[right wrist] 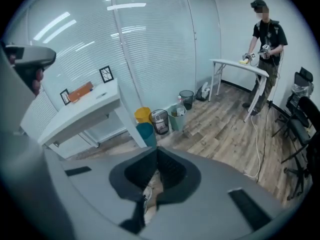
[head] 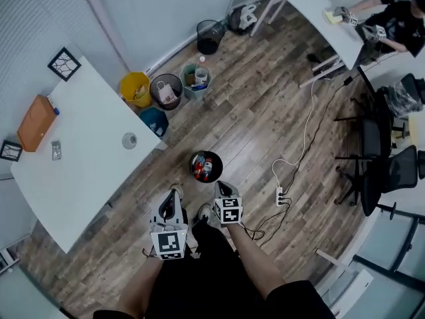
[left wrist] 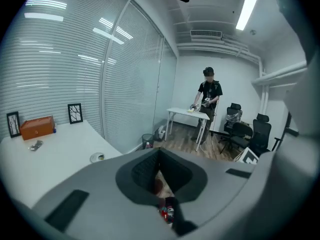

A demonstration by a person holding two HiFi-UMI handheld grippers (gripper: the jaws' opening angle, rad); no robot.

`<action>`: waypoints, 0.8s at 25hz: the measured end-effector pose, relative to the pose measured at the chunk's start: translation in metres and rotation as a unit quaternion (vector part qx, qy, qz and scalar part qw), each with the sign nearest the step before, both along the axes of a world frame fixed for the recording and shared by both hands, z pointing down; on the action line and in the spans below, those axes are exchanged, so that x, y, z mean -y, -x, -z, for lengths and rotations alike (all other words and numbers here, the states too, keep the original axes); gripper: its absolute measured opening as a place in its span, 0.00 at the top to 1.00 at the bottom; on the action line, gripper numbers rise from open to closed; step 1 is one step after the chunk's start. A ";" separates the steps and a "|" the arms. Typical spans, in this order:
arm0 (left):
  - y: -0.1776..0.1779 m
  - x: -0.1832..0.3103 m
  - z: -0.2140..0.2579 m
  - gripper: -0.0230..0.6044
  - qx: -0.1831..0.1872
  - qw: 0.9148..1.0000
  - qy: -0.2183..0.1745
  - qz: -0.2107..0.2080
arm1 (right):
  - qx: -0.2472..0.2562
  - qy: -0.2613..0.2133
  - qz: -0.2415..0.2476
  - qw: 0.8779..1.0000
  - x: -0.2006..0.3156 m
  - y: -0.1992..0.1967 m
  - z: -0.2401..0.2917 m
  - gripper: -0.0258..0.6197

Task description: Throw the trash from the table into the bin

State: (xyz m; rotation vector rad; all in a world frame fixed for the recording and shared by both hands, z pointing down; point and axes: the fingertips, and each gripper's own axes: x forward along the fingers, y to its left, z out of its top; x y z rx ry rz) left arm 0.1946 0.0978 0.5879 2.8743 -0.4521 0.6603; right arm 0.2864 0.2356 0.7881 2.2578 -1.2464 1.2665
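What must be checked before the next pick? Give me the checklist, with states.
1. Right gripper empty, jaws together: ok.
2. Left gripper empty, jaws together: ok.
3. Black bin upright on the floor, trash inside: ok.
4. White table cleared of trash: not ok; a round item and a small silver piece lie there.
5. Whether the orange box is trash: cannot tell.
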 end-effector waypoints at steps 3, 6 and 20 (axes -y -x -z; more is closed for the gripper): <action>0.015 0.001 0.033 0.97 -0.021 0.999 -0.026 0.021 | -0.026 -0.030 0.028 0.999 -0.001 0.013 0.043 0.95; 0.030 0.008 0.066 0.97 -0.040 0.997 -0.049 0.053 | -0.062 -0.068 0.052 0.994 0.004 0.019 0.089 0.95; 0.179 -0.004 0.110 0.97 -0.019 0.966 -0.109 0.233 | -0.085 -0.249 0.210 0.942 0.057 0.126 0.198 0.95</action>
